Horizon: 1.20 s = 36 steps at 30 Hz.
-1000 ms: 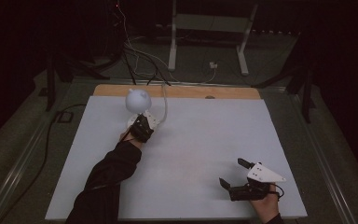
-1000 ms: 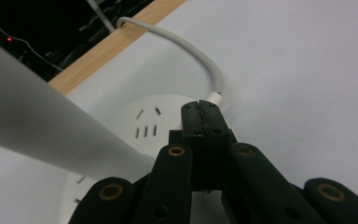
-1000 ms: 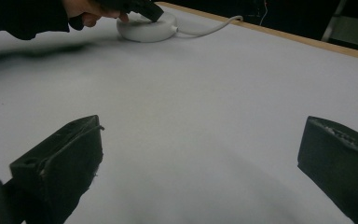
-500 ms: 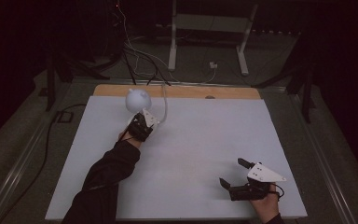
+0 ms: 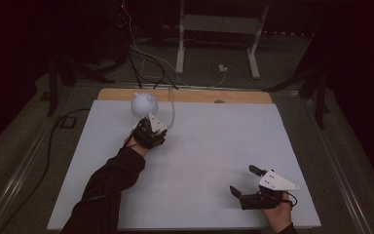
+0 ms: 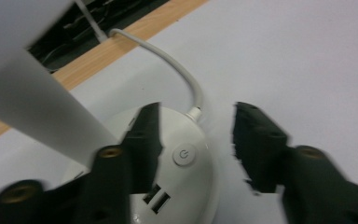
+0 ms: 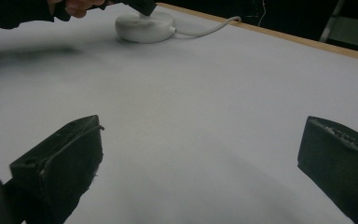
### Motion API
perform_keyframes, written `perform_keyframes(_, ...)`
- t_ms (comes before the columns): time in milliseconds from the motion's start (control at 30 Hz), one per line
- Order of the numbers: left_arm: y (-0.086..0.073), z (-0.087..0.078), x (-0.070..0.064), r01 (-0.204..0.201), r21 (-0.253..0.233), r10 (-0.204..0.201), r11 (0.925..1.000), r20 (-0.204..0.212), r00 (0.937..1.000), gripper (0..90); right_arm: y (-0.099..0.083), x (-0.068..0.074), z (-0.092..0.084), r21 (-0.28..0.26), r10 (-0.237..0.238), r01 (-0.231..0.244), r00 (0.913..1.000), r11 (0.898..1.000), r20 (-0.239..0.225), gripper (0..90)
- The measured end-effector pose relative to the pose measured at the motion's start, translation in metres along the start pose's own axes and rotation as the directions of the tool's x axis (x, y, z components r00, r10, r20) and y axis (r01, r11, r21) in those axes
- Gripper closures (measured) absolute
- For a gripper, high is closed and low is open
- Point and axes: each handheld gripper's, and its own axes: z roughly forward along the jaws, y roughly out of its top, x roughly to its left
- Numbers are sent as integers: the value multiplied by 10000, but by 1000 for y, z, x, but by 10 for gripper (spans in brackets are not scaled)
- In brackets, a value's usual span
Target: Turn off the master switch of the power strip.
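— White sheet over the desk (image 5: 209,161), wooden strip along the far edge?

— Yes. Left gripper (image 6: 198,140): fingers (image 6: 142,135) parted over the lamp base (image 6: 186,175), one above its power button (image 6: 184,155).

— Right gripper (image 5: 246,183)?

— Fingers spread wide, holding nothing, near the front right corner, well apart from the lamp (image 5: 143,105).

This is looking like a lab or a recording studio. A wide white table top with a bare wooden far edge (image 5: 185,95) is standing on a grey carpeted floor (image 5: 19,146). Black curtains (image 5: 53,34) are hanging all around, loose cables (image 5: 146,58) are lying behind, and a white metal stand (image 5: 214,39) is standing there.
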Motion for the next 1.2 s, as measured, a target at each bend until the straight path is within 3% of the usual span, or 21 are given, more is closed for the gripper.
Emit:
perform_keyframes(67, 1, -3, -1, 101, 22, -101, 9999, 57, 9999, 424, 0, 0, 0, -7, 2, -2, 10000, 10000, 2, 0)
perform_keyframes(167, 1, -8, -1, 384, 111, -391, 9992, 796, 9961, 332, 0, 0, 0, -18, 10, -10, 10000, 10000, 0, 0)
perform_keyframes(267, 0, -13, 0, 741, 257, -774, 9969, 1661, 9831, 151, 0, 0, 0, -14, 8, -8, 10000, 10000, 1, 0)
perform_keyframes(367, 1, -19, 0, 928, 262, -962, 9953, 1922, 9766, 49, 0, 0, 0, -5, 7, -7, 10000, 10000, 3, 0)
perform_keyframes(467, 0, -27, -1, 1182, 83, -1167, 9930, 2453, 9624, 9, 0, 0, 0, -5, -17, 17, 10000, 10000, -1, 0)
perform_keyframes(600, -3, -40, 0, 1486, 10, -1413, 9889, 3173, 9378, 2, 0, 0, -1, -39, 3, -3, 10000, 10000, 20, 0)
perform_keyframes(767, -5, -57, -2, 1008, -275, -876, 9945, 3068, 9477, 2, 0, 1, 1, 50, -21, 21, 10000, 10000, 8, 0)
perform_keyframes(933, -13, -71, 1, 1045, -434, -863, 9936, 3068, 9479, 2, 1, 1, 0, 8, -18, 18, 10000, 10000, 18, 0)
perform_keyframes(1100, -22, -83, 5, 1146, -540, -914, 9919, 3208, 9427, 3, 0, 2, 1, 84, -64, 65, 10000, 9999, -38, 0)
perform_keyframes(1200, -27, -89, 5, 895, -555, -676, 9944, 3149, 9467, 3, 0, 2, 1, 76, -65, 66, 10000, 9999, -29, 0)
